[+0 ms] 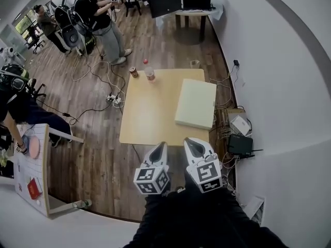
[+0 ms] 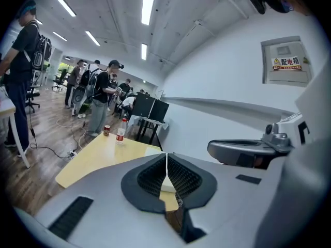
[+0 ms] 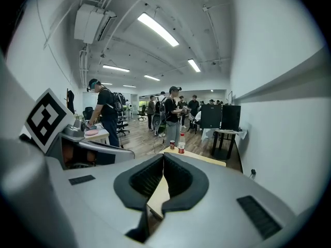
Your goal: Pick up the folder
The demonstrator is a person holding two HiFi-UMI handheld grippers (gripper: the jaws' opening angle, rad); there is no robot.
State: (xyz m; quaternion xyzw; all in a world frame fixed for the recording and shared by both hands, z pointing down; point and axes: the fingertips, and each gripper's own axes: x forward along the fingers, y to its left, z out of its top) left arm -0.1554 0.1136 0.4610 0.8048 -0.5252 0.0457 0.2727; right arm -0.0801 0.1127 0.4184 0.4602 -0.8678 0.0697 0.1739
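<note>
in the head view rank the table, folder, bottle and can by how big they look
1. table
2. folder
3. bottle and can: both tiny and near alike from above, so not ranked against each other.

**Tabletop: three items**

Light wood tabletop (image 1: 150, 112) on a dark plank floor (image 1: 98, 159). Pale folder (image 1: 195, 103) lies flat along the right side, its right edge at or just over the tabletop's edge. Red can (image 1: 134, 72) and bottle (image 1: 150, 74) stand upright near the far left corner, close together.
</note>
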